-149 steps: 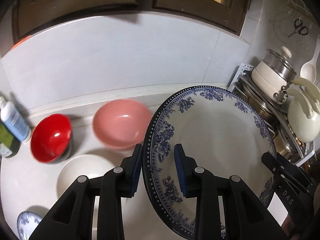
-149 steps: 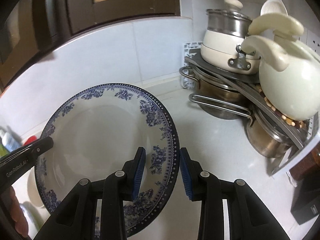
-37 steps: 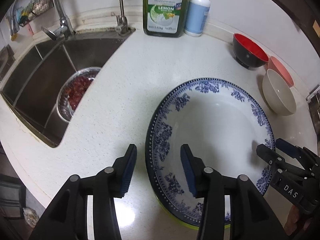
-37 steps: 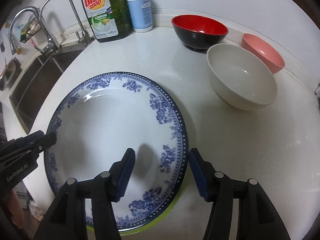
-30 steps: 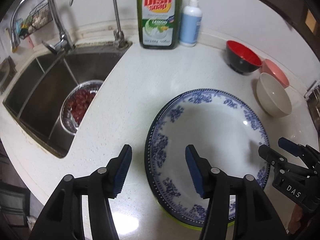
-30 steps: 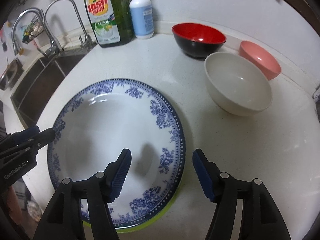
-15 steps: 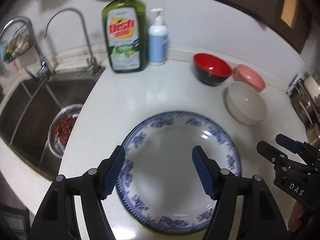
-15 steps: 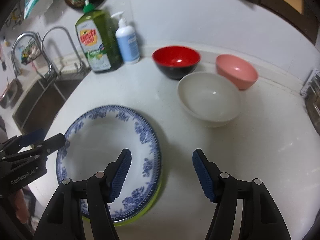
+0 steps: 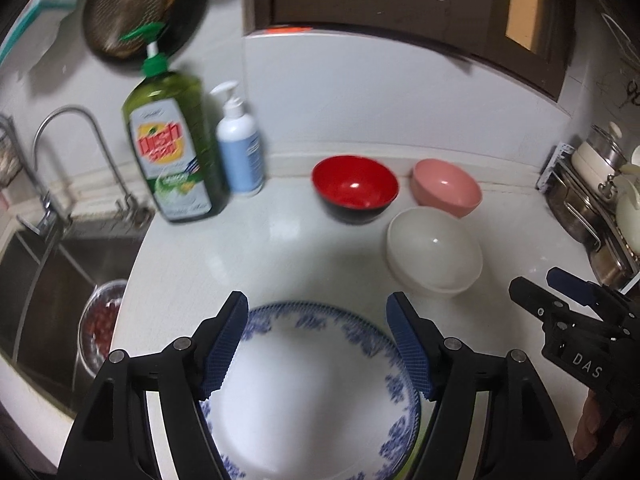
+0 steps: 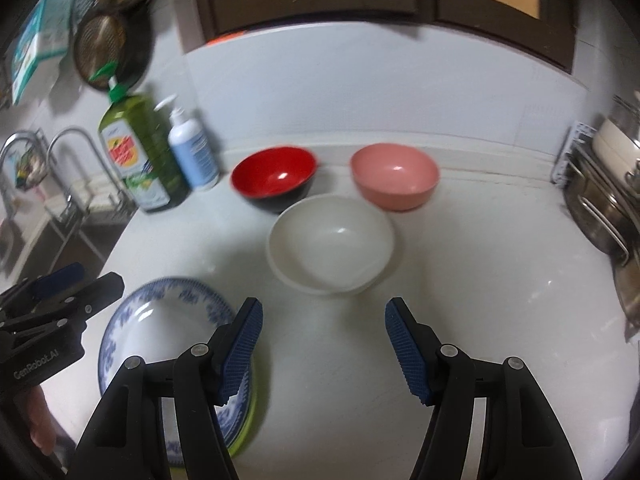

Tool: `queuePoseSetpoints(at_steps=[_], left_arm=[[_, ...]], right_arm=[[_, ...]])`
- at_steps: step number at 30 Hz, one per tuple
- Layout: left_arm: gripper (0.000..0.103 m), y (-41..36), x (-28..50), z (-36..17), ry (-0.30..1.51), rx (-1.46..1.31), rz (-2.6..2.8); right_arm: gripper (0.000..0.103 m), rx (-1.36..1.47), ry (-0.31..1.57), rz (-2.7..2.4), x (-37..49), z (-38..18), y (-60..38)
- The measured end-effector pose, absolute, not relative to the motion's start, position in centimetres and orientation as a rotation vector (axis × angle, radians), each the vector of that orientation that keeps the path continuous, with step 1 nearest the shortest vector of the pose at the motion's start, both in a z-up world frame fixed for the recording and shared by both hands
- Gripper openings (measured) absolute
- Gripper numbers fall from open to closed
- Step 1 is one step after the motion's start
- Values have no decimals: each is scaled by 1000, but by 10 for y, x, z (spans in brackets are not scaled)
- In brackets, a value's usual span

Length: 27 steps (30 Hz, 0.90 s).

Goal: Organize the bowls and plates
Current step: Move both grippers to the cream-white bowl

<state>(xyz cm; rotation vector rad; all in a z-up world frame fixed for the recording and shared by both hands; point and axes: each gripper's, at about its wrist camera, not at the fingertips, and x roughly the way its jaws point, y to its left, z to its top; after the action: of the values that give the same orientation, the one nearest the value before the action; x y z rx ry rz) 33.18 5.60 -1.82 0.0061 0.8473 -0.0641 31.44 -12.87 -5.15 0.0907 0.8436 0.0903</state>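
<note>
now both claws are released and empty: the left gripper (image 9: pixel 316 346) hangs over the blue-patterned plate (image 9: pixel 312 392) with its jaws wide, having just been opening, and nothing is caught between them, while the right gripper (image 10: pixel 324 350) stands just as wide over bare counter (image 10: pixel 500 280). the plate lies flat at 6 o'clock in the left wrist view and at 8 o'clock in the right one, resting on a green plate (image 10: pixel 250 416) whose rim peeks out beneath it, so the plates look stacked and that part seems done. 3 bowls are left loose: the white bowl (image 10: pixel 332 244) at 12 o'clock from the right gripper and nearest to it, the red bowl (image 10: pixel 274 178) at 11 o'clock beyond, the pink bowl (image 10: pixel 394 176) at 1 o'clock by the wall. the white one nearly touches the other 2, apparently waiting to be nested. dish soap (image 9: pixel 170 152) and a pump bottle (image 9: pixel 239 148) stand at 10 o'clock by the sink (image 9: pixel 36 280). i judge the wide jaws suit a bowl rim next
</note>
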Motion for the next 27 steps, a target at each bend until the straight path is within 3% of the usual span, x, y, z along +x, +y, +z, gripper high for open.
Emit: queuePoseSetpoints(at_steps=[10, 27], left_arm=[[71, 28, 371, -23, 885, 41, -155], [66, 6, 443, -65, 1016, 60, -221]], right_arm=[[65, 141, 827, 35, 340, -48, -155], [64, 232, 995, -2, 402, -96, -177]])
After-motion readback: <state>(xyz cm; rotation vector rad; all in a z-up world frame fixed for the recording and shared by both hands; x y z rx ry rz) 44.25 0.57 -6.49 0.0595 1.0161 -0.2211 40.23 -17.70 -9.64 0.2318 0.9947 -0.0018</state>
